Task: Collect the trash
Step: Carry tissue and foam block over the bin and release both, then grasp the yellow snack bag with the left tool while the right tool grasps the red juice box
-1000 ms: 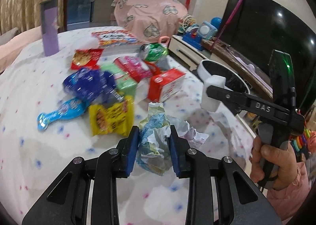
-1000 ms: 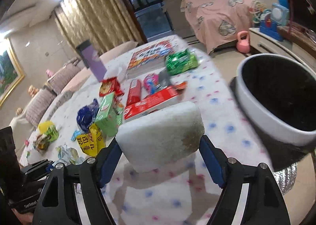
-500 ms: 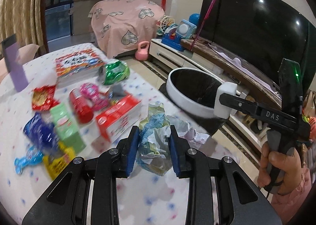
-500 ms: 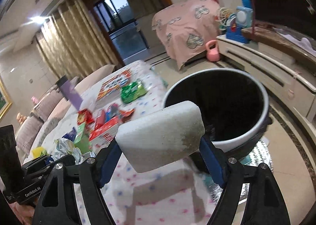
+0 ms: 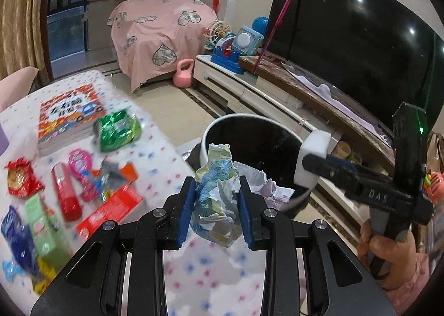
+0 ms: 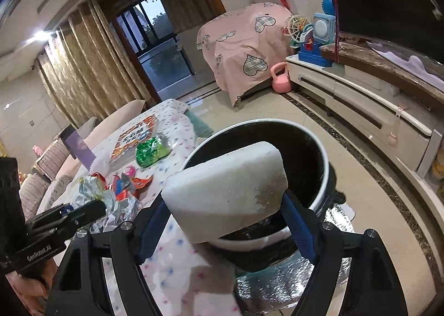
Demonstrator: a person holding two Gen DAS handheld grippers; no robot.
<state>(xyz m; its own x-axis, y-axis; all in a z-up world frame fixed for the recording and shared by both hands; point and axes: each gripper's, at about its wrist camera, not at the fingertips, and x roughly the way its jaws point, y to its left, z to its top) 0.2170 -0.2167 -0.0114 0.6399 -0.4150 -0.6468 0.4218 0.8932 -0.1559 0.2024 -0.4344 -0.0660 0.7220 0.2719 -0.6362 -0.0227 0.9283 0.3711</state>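
- the left gripper (image 5: 215,207) has its jaws clamped on a crumpled paper wad (image 5: 217,199), which sits at the lower middle of the left wrist view, right in front of the near rim of the trash bin (image 5: 222,124).
- the right gripper (image 6: 226,221) has its jaws pressed against the two ends of a white sponge block (image 6: 224,191); in its own view the block fills the centre and covers the near part of the bin (image 6: 324,155).
- seen from the left wrist, the sponge (image 5: 312,160) hangs at the right edge of the bin mouth, apparently over or just beside the rim.
- my read: both pieces are picked up and carried to the bin, neither is let go yet, so the drop is the step in hand.
- plenty looks left on the table (image 5: 166,155): a green foil packet (image 5: 118,130), a red tube (image 5: 65,194), a red box (image 5: 111,212), a pink wrapper (image 5: 80,166), a red snack bag (image 5: 20,180) and blue wrappers (image 5: 16,235) at the left of the frame. which of these count as trash i cannot tell.
- a picture book (image 5: 68,116) lies at the upper left of the spread, touching the green packet.
- the table edge runs just short of the bin, so the paper wad probably needs to go a bit further forward before release, or it may land on the cloth or the rim.
- the bin mouth is wide and dark, and i cannot see what is inside it. the floor beyond, towards the tv cabinet (image 5: 249,91), is open, so there is room to swing out.
- the two grippers are near each other over the bin; dropping one at a time would avoid a knock.
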